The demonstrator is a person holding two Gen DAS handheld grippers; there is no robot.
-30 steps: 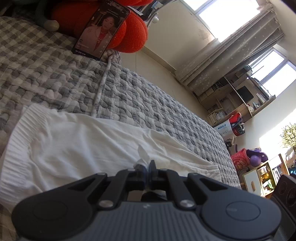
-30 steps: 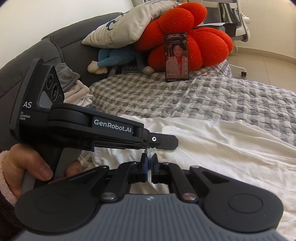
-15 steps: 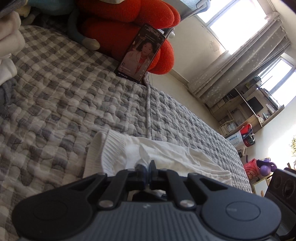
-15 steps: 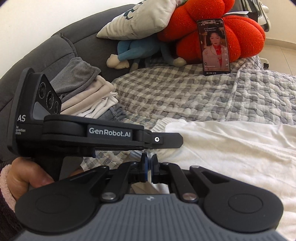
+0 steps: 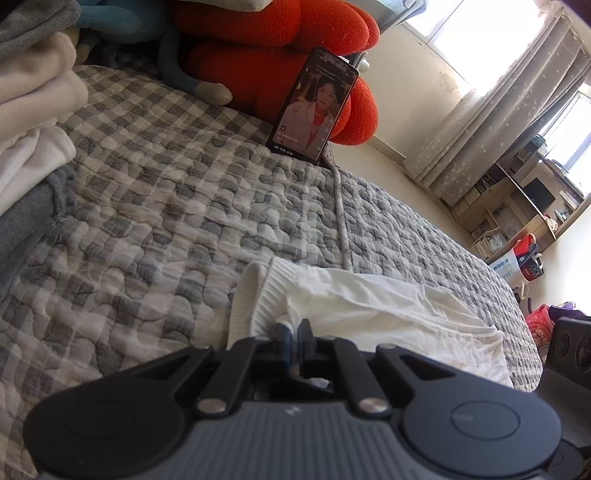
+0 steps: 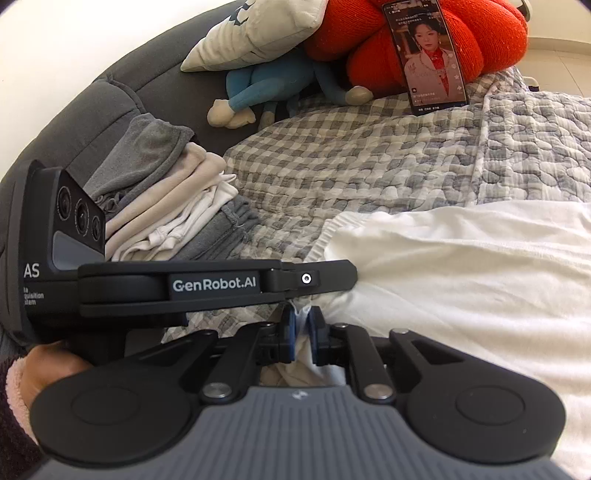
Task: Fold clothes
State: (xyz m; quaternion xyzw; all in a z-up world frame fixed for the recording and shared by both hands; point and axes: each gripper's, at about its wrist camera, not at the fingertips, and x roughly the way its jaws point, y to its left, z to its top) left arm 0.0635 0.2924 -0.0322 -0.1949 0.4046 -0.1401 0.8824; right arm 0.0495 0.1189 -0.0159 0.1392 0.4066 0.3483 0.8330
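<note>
The left gripper [image 5: 294, 328] has its fingers pinched narrow on a fold of the white garment [image 5: 369, 306], just behind its ribbed hem [image 5: 258, 295]. The right gripper [image 6: 301, 325] likewise clamps white cloth between blue-padded fingers [image 6: 289, 325], right beside the left gripper's fingers. The garment lies on the checked quilt [image 5: 166, 206] of a bed, long axis stretching away to the right, ribbed end toward the stack of folded clothes [image 6: 173, 210] by the headboard. A phone [image 6: 430, 55] leans on a red cushion [image 6: 476, 33].

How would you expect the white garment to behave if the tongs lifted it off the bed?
The white garment would probably drape limply: it lies creased and bunches between the right tongs. It seems light, as the thin pinch in the left tongs holds it.
</note>
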